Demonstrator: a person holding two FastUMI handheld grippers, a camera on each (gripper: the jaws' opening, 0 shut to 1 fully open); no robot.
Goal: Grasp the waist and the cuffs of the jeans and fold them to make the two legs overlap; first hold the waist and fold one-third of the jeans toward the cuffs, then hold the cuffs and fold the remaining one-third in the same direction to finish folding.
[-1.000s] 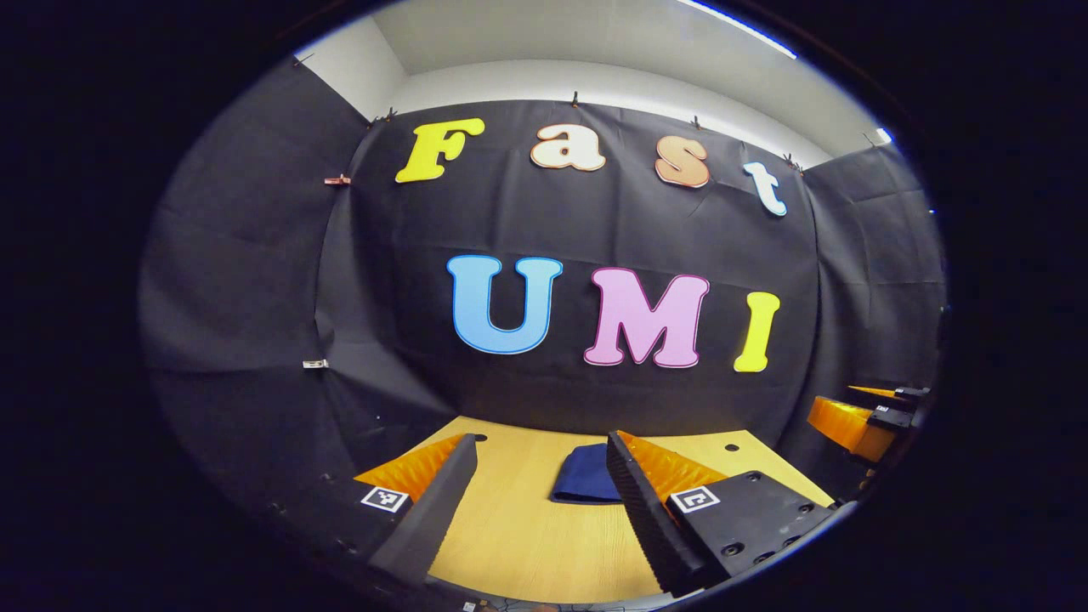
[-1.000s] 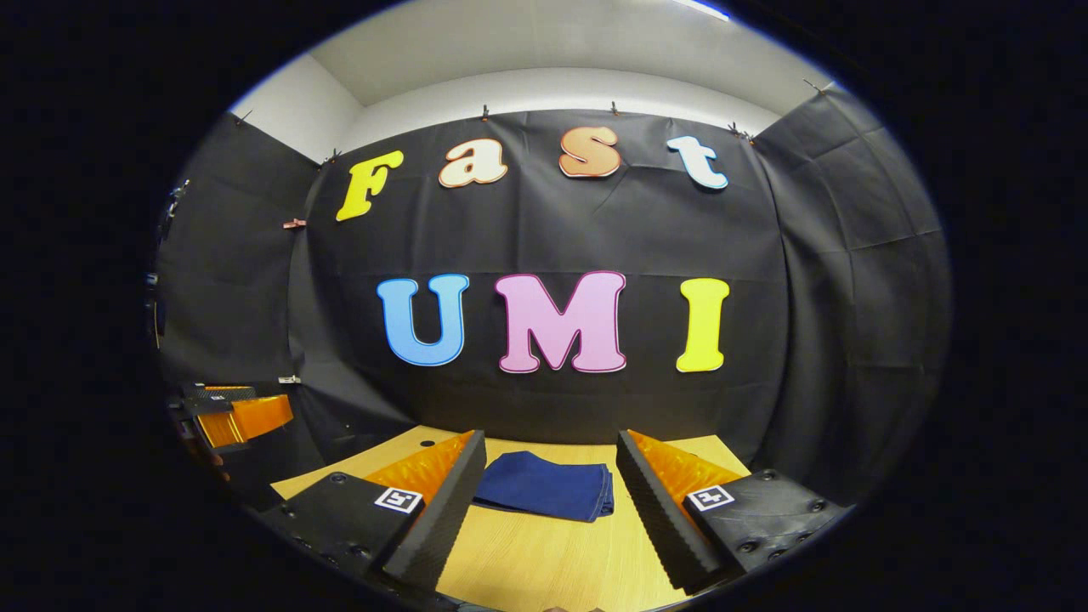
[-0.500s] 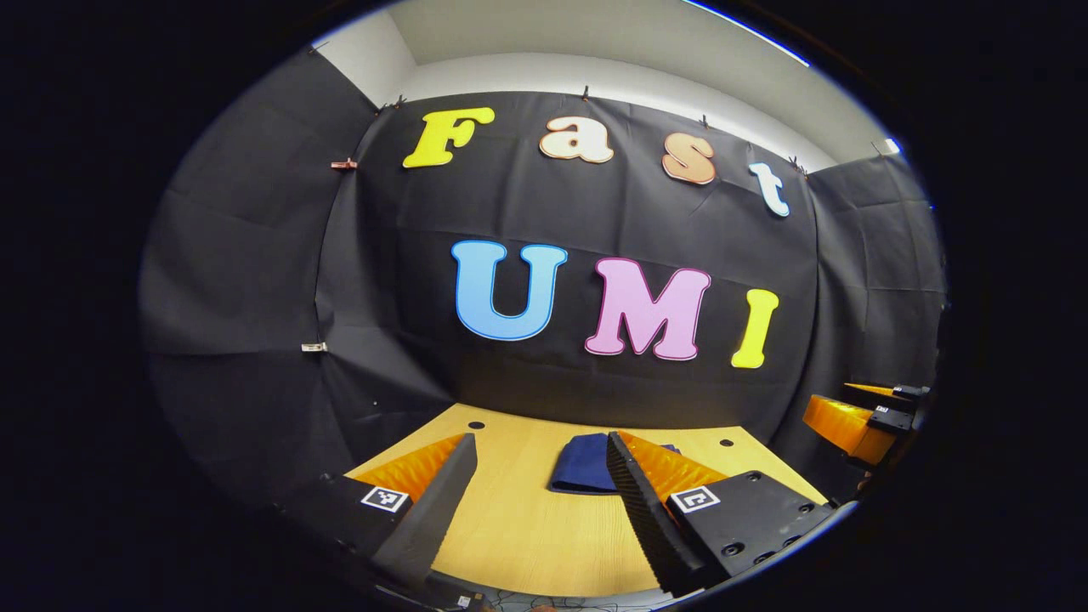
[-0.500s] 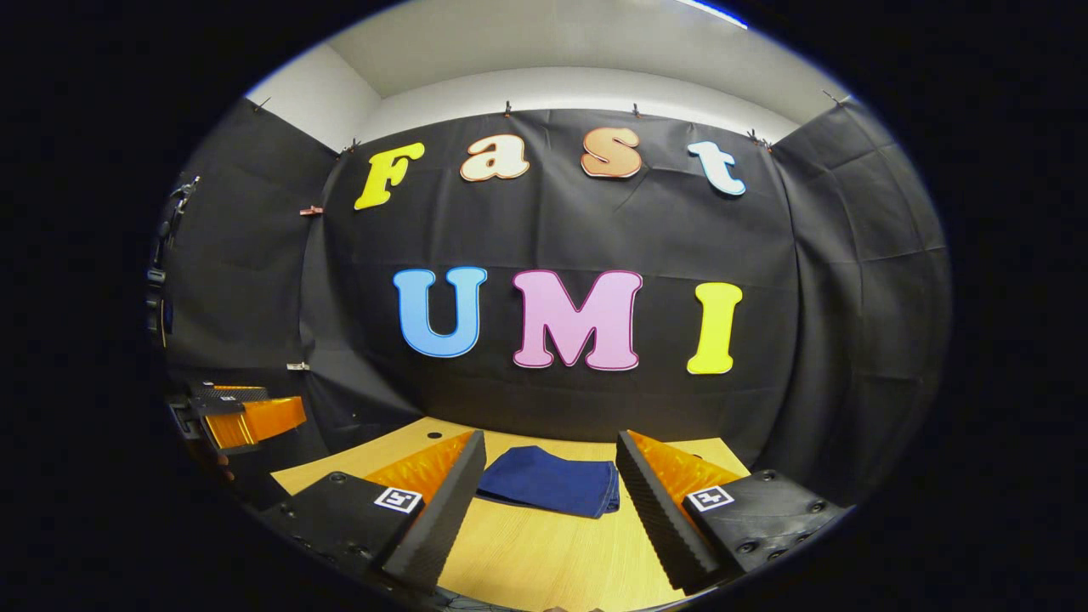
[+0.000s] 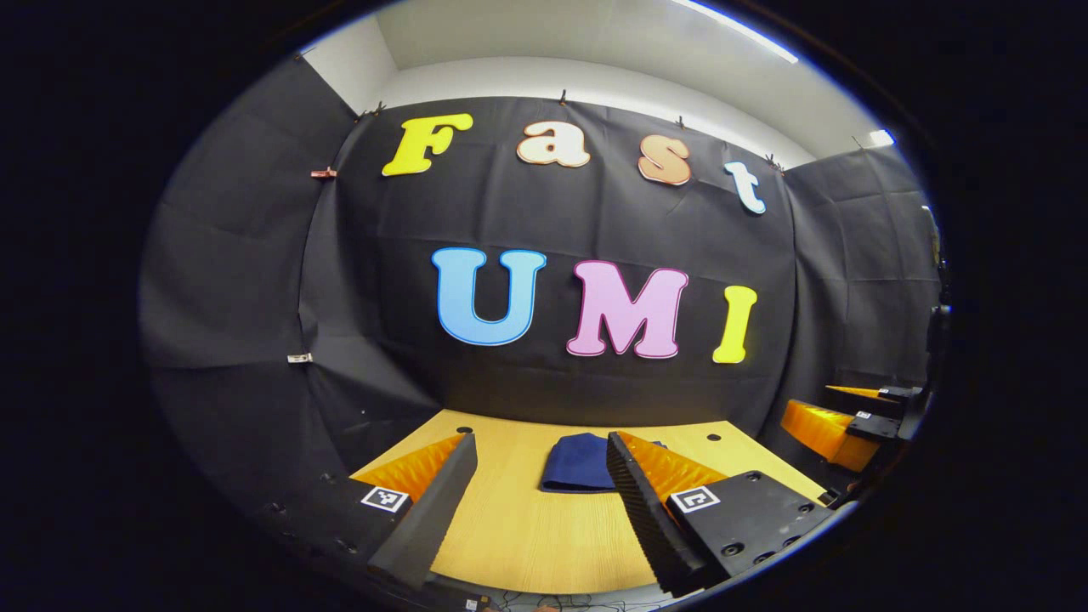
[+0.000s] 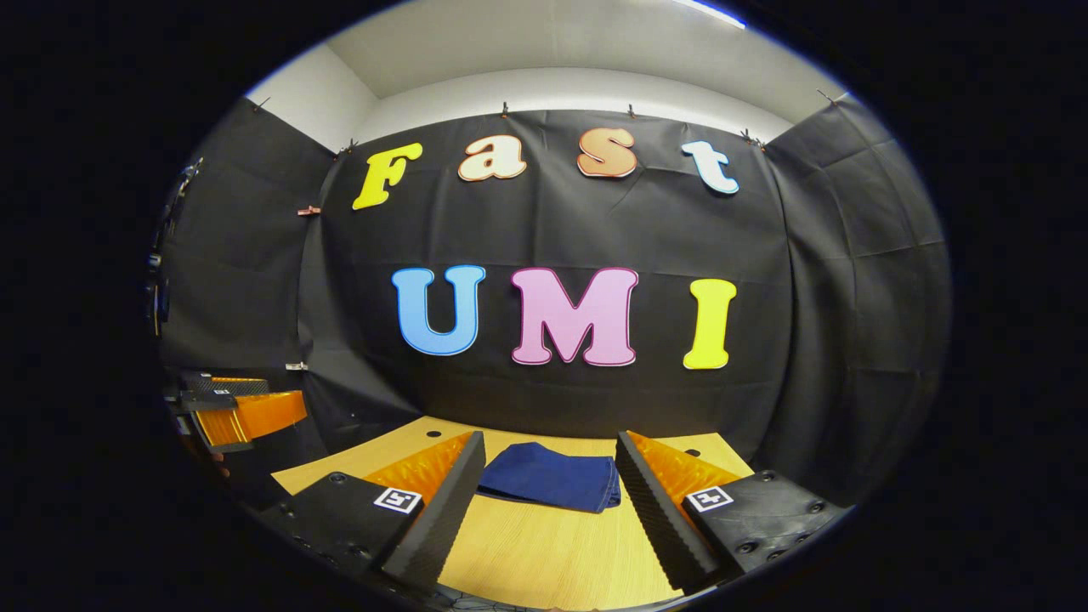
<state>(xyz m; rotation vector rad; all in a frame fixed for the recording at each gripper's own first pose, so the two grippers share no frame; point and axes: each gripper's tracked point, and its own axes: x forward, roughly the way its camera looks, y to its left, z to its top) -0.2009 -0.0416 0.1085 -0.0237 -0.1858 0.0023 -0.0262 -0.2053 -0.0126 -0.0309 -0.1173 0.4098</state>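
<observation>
The dark blue jeans (image 6: 551, 478) lie folded into a small flat bundle near the far edge of the wooden table (image 6: 544, 552). In the left gripper view the jeans (image 5: 576, 463) sit partly behind the right finger. My left gripper (image 5: 544, 446) is open, held above the table's near side, with nothing between its fingers. My right gripper (image 6: 551, 442) is open too, well back from the bundle and empty. The left gripper (image 6: 242, 412) also shows at the left of the right gripper view, and the right gripper (image 5: 837, 429) at the right of the left gripper view.
The black cloth wall stands right behind the table's far edge. Small dark holes (image 5: 463, 417) mark the tabletop near its back corners. Bare wood lies between the grippers and the jeans.
Both views shifted slightly, as the hands drifted a little. The jeans stayed still on the table and both grippers stayed open.
</observation>
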